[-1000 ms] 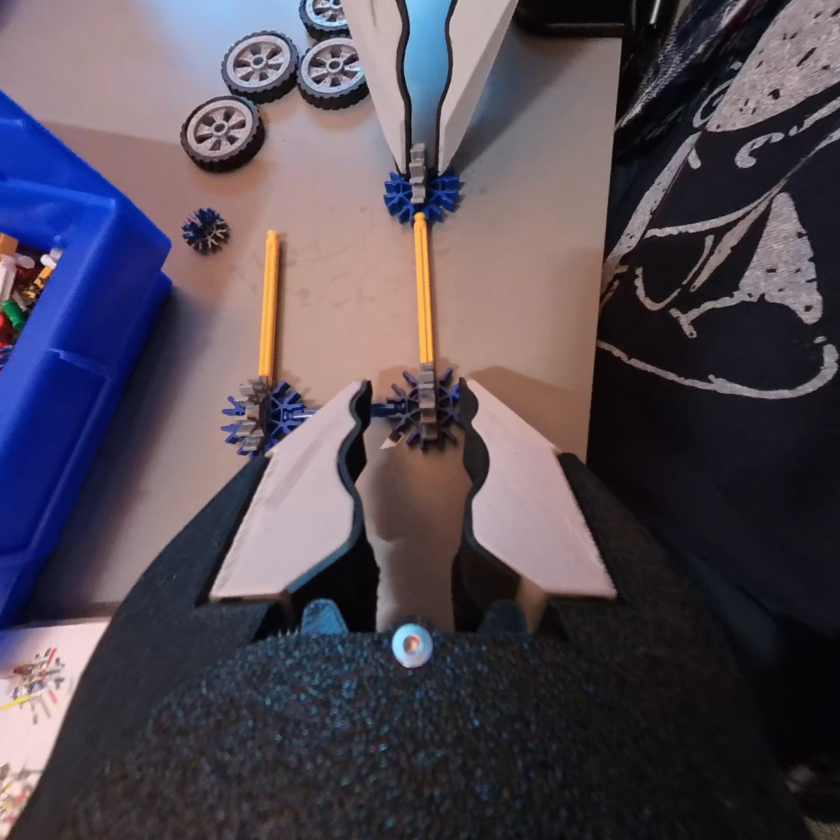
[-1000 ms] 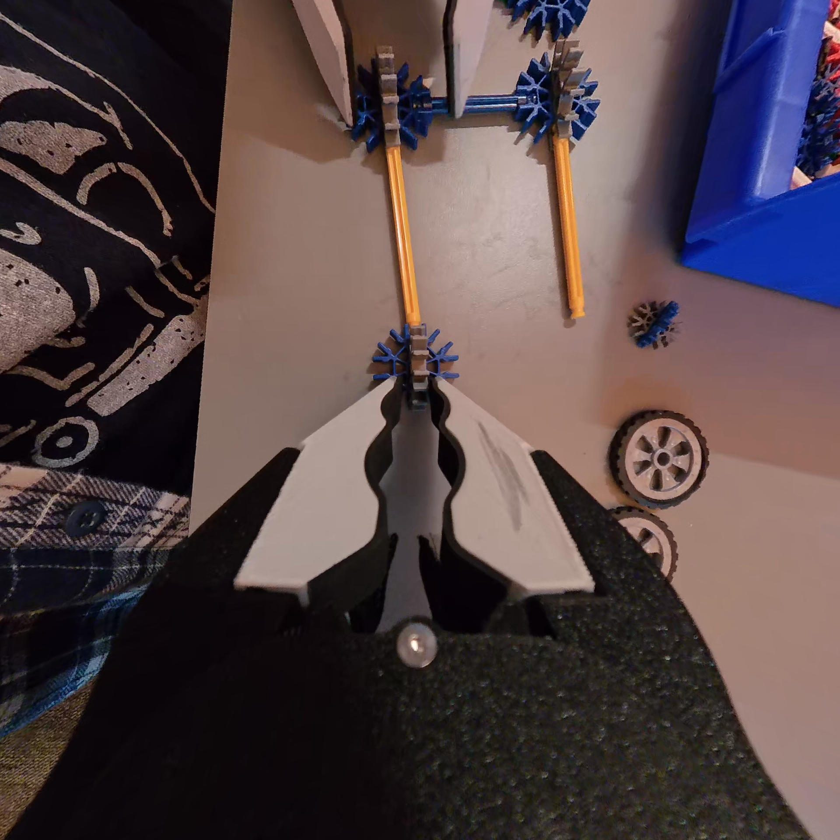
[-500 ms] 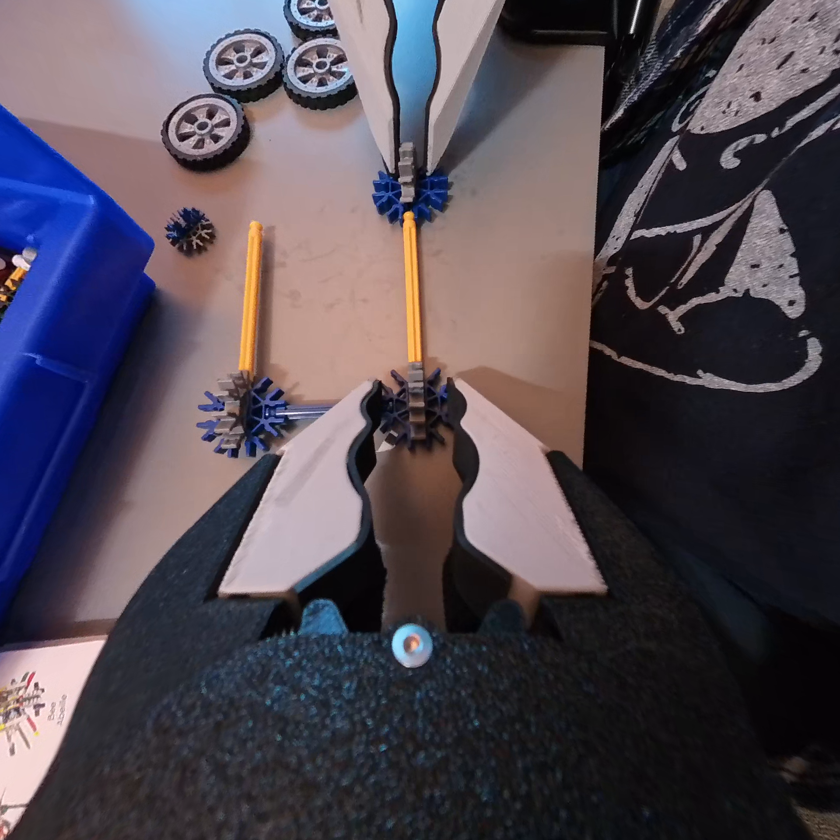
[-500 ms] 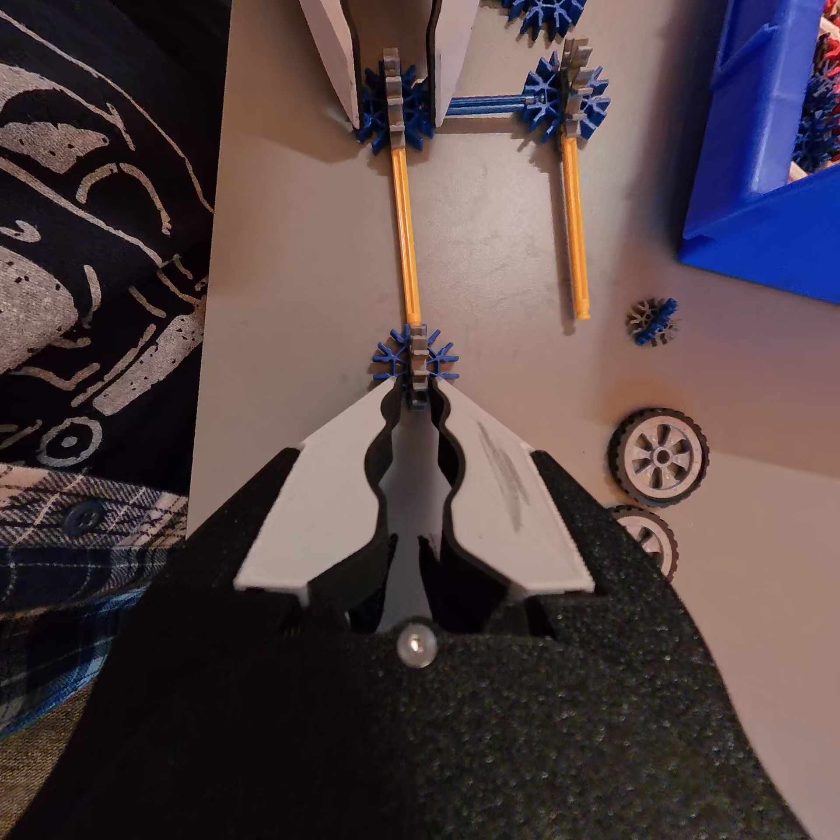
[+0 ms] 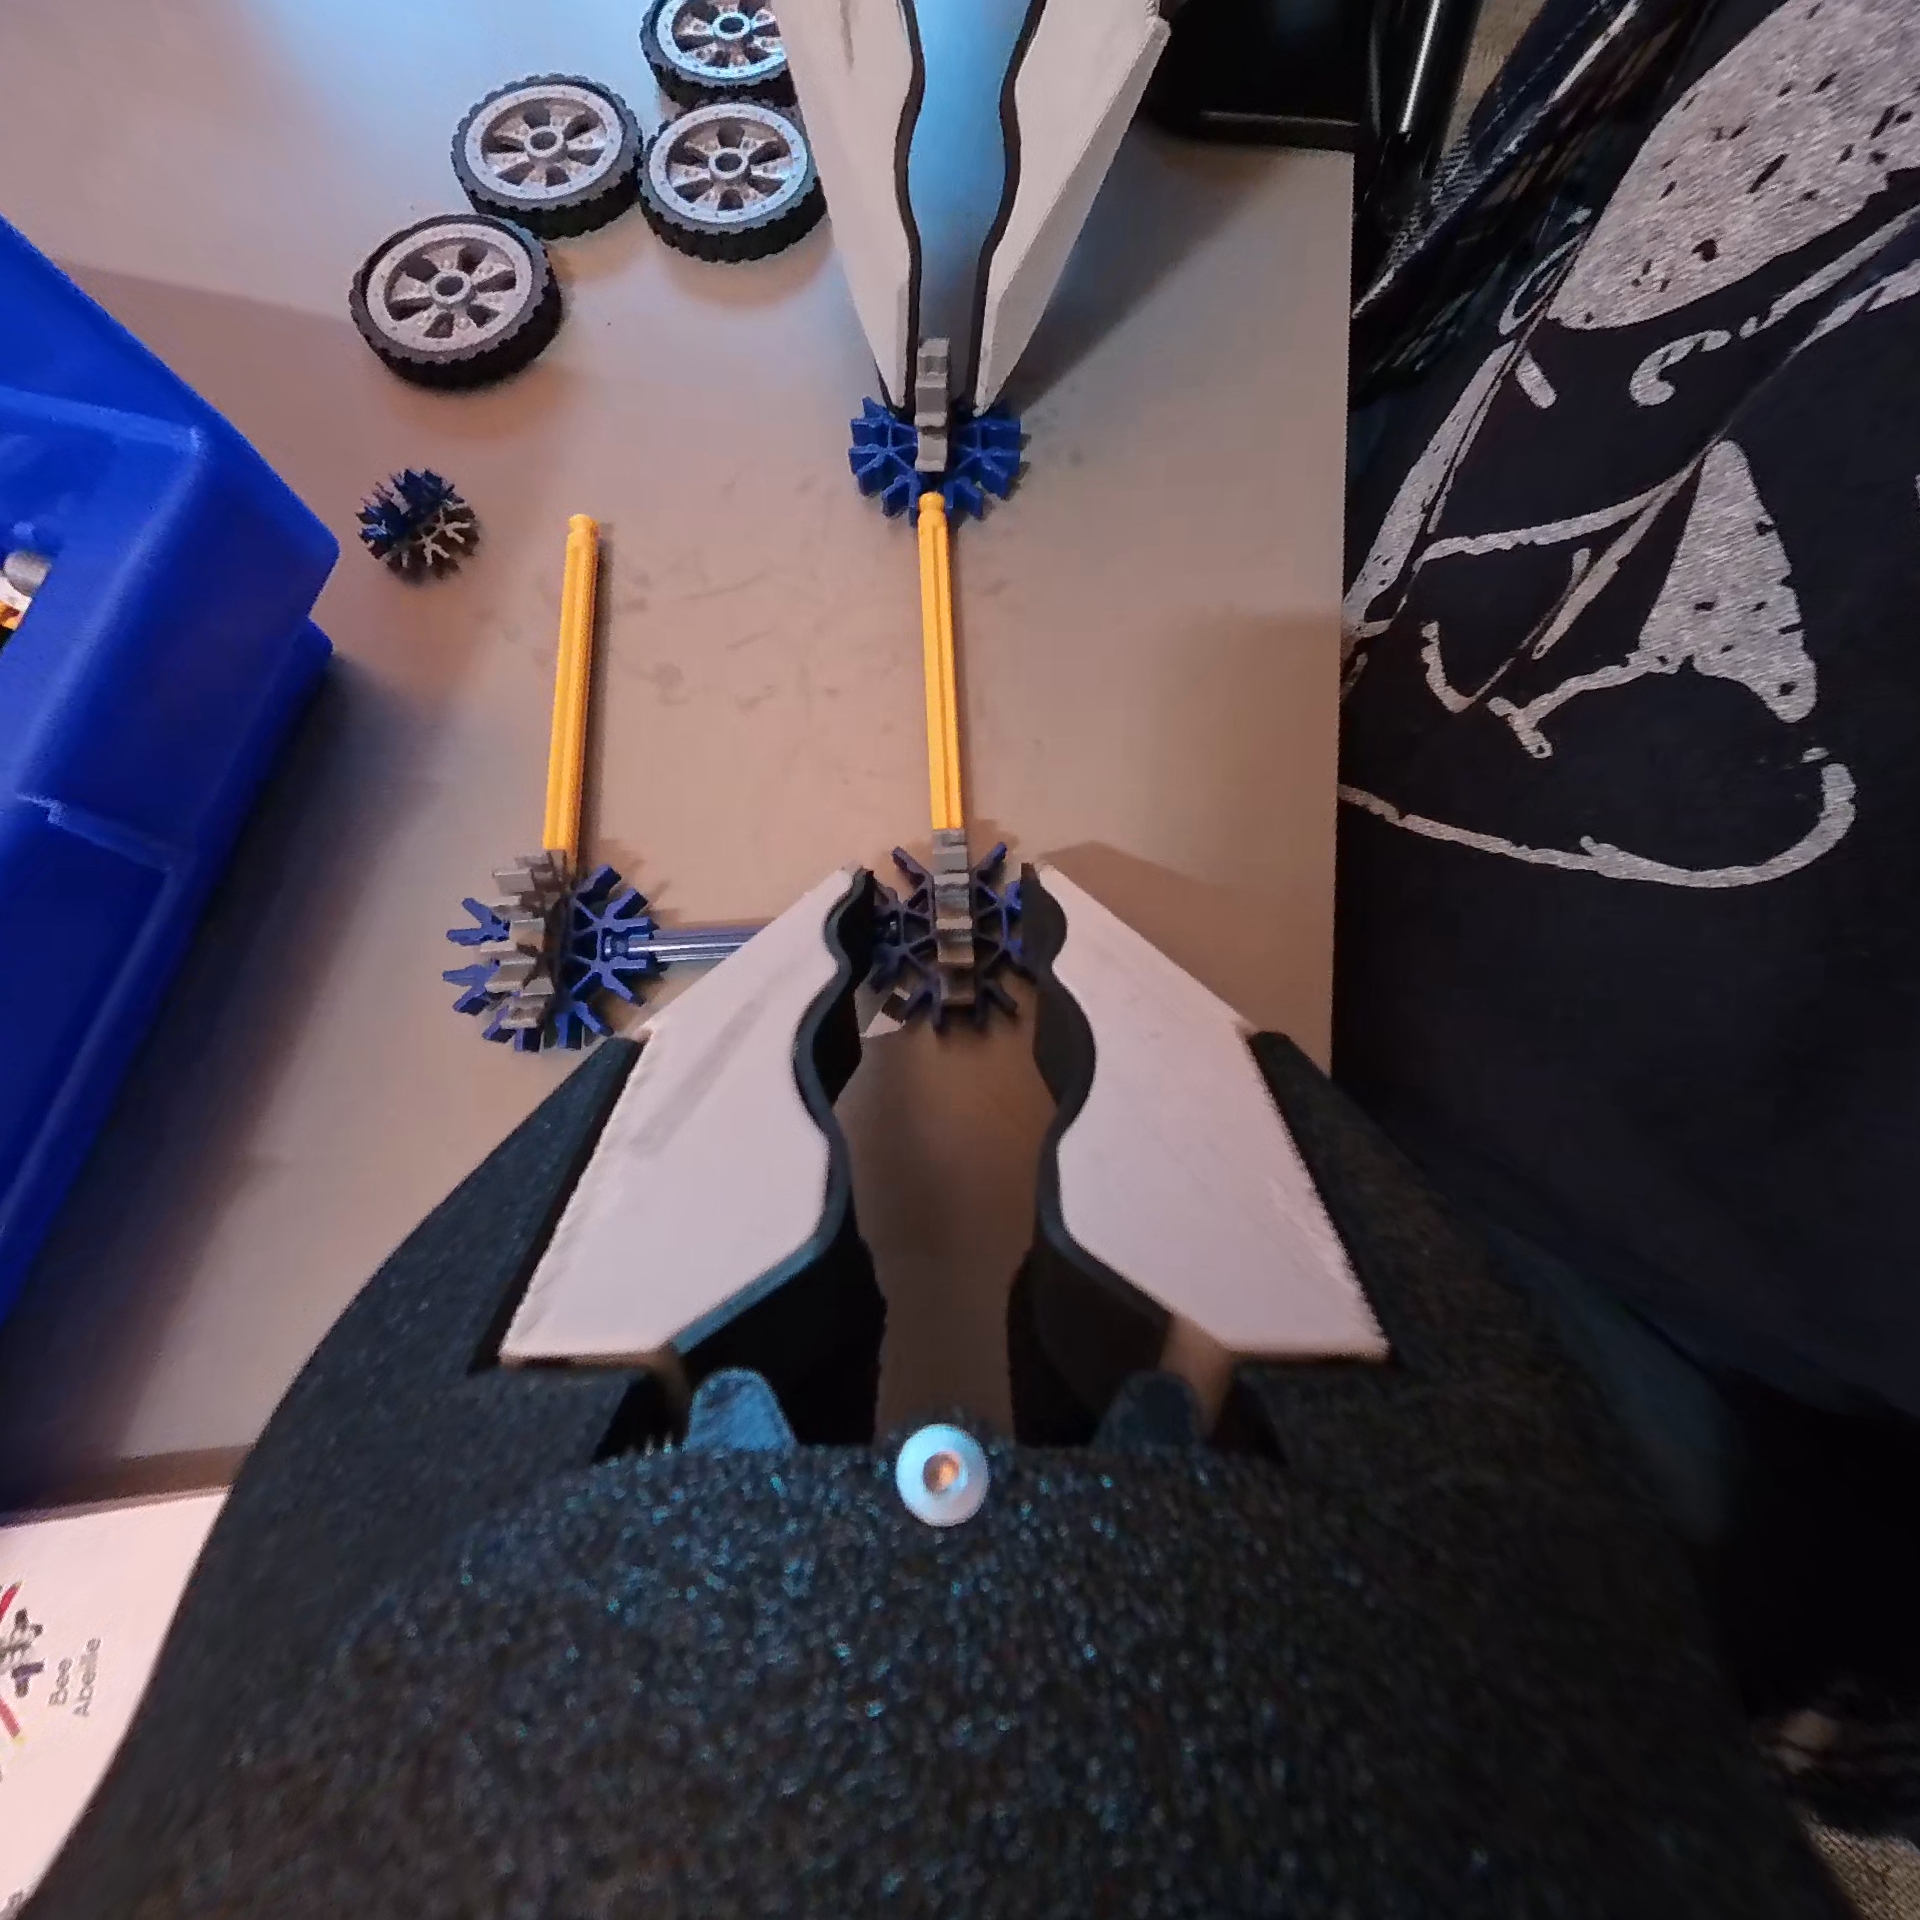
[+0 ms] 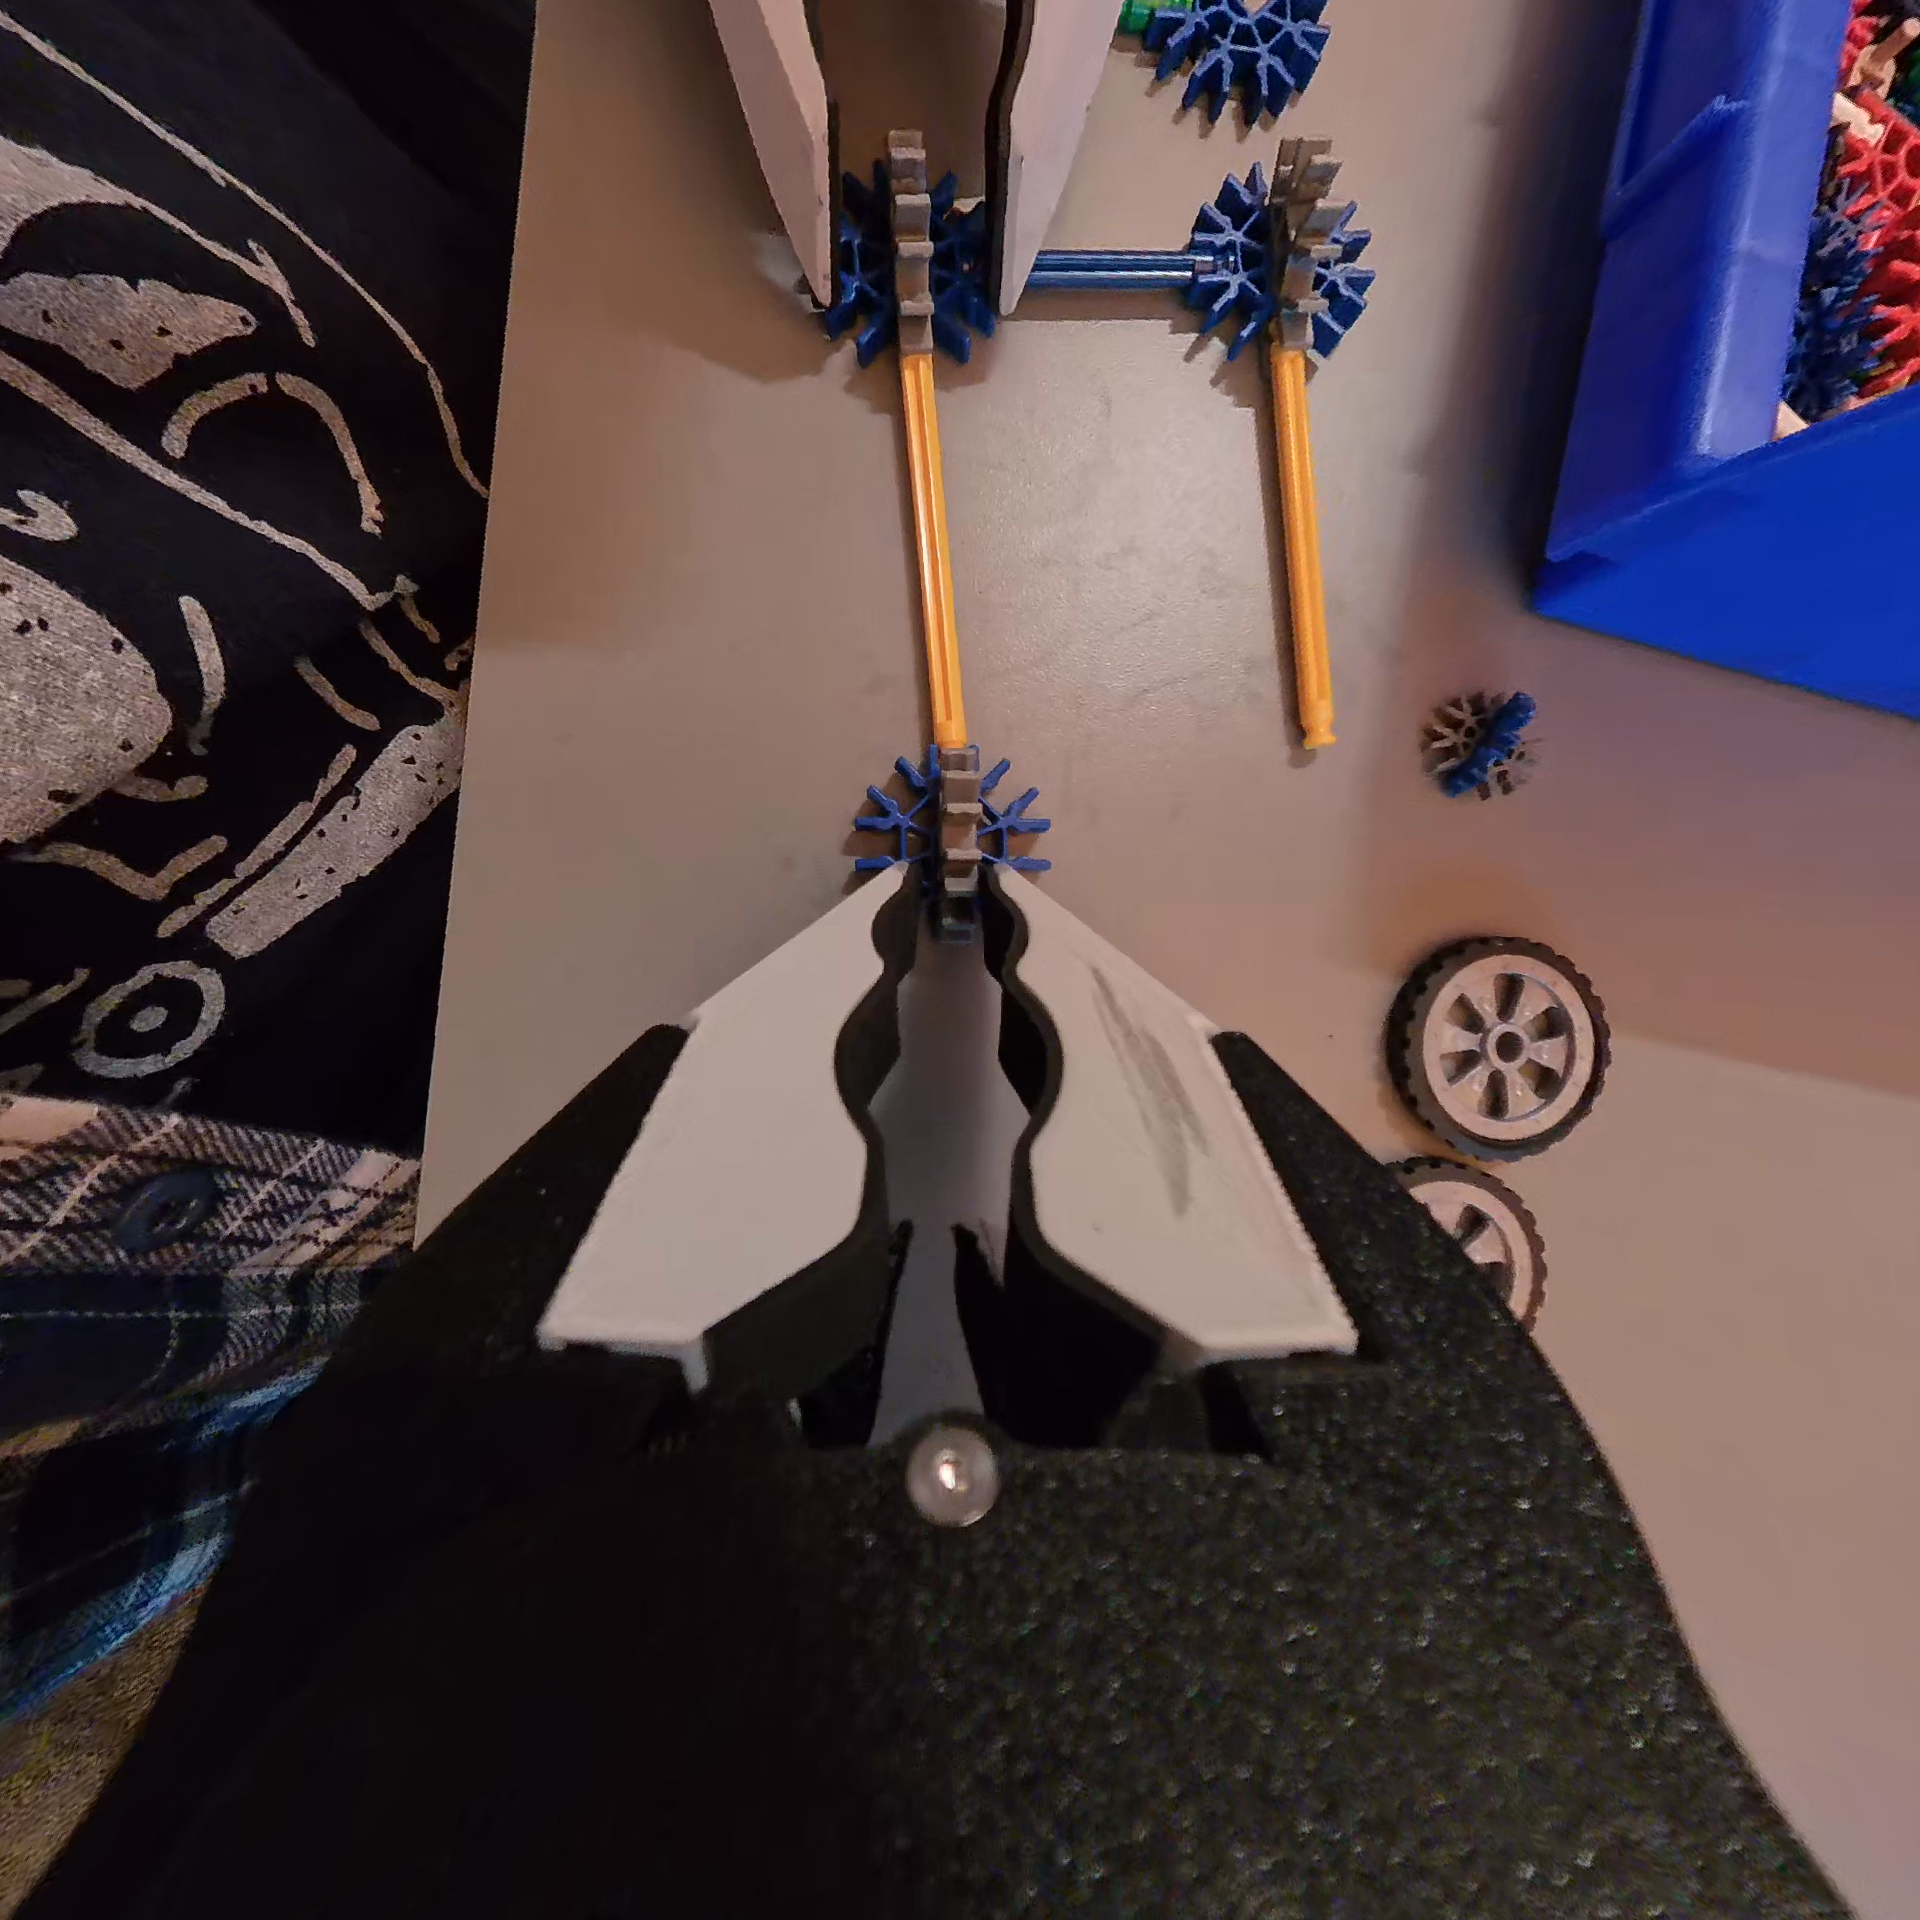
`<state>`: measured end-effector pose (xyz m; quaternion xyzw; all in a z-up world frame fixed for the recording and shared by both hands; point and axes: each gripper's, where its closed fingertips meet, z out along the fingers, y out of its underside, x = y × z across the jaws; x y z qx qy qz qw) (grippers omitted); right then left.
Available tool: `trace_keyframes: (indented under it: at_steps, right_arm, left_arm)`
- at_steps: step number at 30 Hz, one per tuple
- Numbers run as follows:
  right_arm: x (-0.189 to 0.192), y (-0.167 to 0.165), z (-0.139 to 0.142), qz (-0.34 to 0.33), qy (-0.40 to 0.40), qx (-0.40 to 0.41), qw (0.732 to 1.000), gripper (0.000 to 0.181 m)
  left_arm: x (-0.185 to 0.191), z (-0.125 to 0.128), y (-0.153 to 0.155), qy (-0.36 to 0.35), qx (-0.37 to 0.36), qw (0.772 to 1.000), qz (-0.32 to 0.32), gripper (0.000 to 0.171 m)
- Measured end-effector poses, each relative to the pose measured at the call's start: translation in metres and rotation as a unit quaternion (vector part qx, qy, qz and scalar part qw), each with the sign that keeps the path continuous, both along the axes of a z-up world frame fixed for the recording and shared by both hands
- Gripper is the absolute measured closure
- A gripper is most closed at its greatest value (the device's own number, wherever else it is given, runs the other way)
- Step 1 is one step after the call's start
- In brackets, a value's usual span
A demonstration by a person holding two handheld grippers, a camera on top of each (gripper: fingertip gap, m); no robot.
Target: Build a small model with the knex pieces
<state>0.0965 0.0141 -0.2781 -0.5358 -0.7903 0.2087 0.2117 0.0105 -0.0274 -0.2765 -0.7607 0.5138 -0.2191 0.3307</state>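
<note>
My left gripper [image 5: 940,894] is shut on a blue-and-grey snowflake connector [image 5: 948,935] lying on the table. A yellow rod [image 5: 940,665] runs forward from it. A short blue rod [image 5: 707,940] joins it to a second connector [image 5: 551,951], which carries another yellow rod [image 5: 569,686]. My right gripper [image 6: 951,904] is shut on a separate blue-and-grey connector [image 6: 951,821], held at the free tip of the first yellow rod [image 6: 930,551]. The right gripper also shows at the top of the left wrist view [image 5: 945,353], and the left gripper at the top of the right wrist view [image 6: 914,208].
Several grey wheels with black tyres [image 5: 452,301] and a small loose connector [image 5: 418,530] lie to one side. A blue parts bin [image 5: 135,727] stands beside them, with a printed sheet [image 5: 73,1662] near it. A person in a black printed shirt [image 5: 1610,623] stands at the table edge. Across from one pair of fingers to the other is roughly 10 cm.
My left gripper's jaws have narrowed from wide open and closed around the connector. The right gripper has stayed shut on its connector at the rod tip.
</note>
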Motion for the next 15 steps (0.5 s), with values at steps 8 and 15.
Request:
trace_keyframes:
  at_steps: [8,15]
  right_arm:
    - [-0.0004,-0.0009,0.0004,0.009,0.005,0.011,1.0,0.173]
    - [0.004,0.0014,0.0008,0.009,0.003,0.022,1.0,0.173]
  left_arm:
    - [0.0001,0.0002,0.0005,-0.003,-0.006,1.0,-0.004,0.146]
    - [-0.001,0.0002,0.0,-0.002,-0.002,1.0,-0.007,0.146]
